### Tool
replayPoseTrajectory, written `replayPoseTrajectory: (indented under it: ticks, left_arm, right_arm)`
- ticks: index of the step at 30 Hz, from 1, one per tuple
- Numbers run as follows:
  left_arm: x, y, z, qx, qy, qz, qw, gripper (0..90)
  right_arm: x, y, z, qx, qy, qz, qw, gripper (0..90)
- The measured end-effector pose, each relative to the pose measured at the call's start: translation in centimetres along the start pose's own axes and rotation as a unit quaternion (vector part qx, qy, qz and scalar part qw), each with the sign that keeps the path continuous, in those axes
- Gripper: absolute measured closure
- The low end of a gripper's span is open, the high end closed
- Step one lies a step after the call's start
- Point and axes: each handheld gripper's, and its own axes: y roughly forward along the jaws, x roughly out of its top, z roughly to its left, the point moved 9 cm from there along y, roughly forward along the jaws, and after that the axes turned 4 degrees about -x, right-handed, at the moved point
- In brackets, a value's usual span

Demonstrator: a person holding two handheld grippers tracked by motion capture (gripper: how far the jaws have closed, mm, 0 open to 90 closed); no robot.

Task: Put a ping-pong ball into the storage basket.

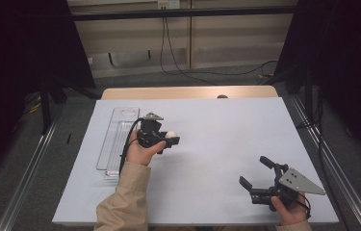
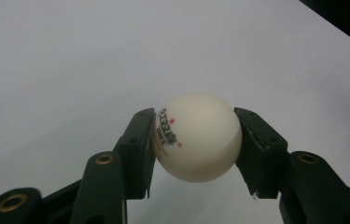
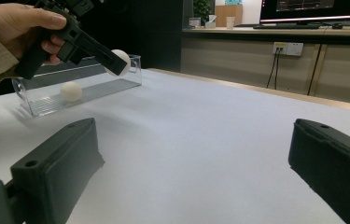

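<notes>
Nearest the high camera, at the bottom right of the white table top (image 1: 216, 144), the person's right hand (image 1: 289, 211) holds the right black two-jaw gripper (image 1: 255, 174), its jaws spread wide with nothing between them and a grey three-cornered plate on its top. Farther up on the left, a hand (image 1: 139, 153) in a beige sleeve (image 1: 122, 202) holds the left black gripper (image 1: 172, 138), which clamps a small white ping-pong ball (image 1: 171, 134) between its jaws. Just beside it on the left, a long clear plastic tray (image 1: 113, 139) lies lengthwise on the table top. Beyond the table's far wooden edge are grey floor and dark cables.

From the left gripper view, the two black jaws press on opposite sides of the white ball (image 2: 197, 136), which carries dark print and small red stars on its left face. White table surface (image 2: 70, 56) lies behind it; whether the ball touches the table cannot be told from here.

From the right gripper view, that gripper's own jaws stand far apart at the bottom corners, empty, over the white table (image 3: 200, 140). Off at the upper left the other hand (image 3: 16, 28) holds the left gripper (image 3: 112, 59) with the ball (image 3: 121, 62) at its tip, raised above the table just by the end of the clear tray (image 3: 88, 84). A second white ball (image 3: 71, 91) rests inside that tray
</notes>
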Motion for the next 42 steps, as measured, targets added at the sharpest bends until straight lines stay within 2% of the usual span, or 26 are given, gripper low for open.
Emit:
replayPoseTrajectory:
  ticks: [27, 34, 42]
  left_arm:
    - [0.2, -1.9, 1.0, 0.008, -0.014, -0.013, 0.9998, 51.0]
    - [0.2, -2.3, 1.3, 0.02, -0.017, -0.014, 0.9996, 51.0]
    - [0.2, -2.7, 1.7, 0.02, -0.02, -0.015, 0.9995, 51.0]
  right_arm:
    - [0.0, 0.0, 0.0, 0.001, -0.001, 0.0, 1.0, 1.3]
    - [0.0, 0.0, 0.0, 0.001, -0.001, -0.001, 1.0, 1.3]
    - [0.0, 0.0, 0.1, 0.001, -0.001, -0.001, 1.0, 1.3]
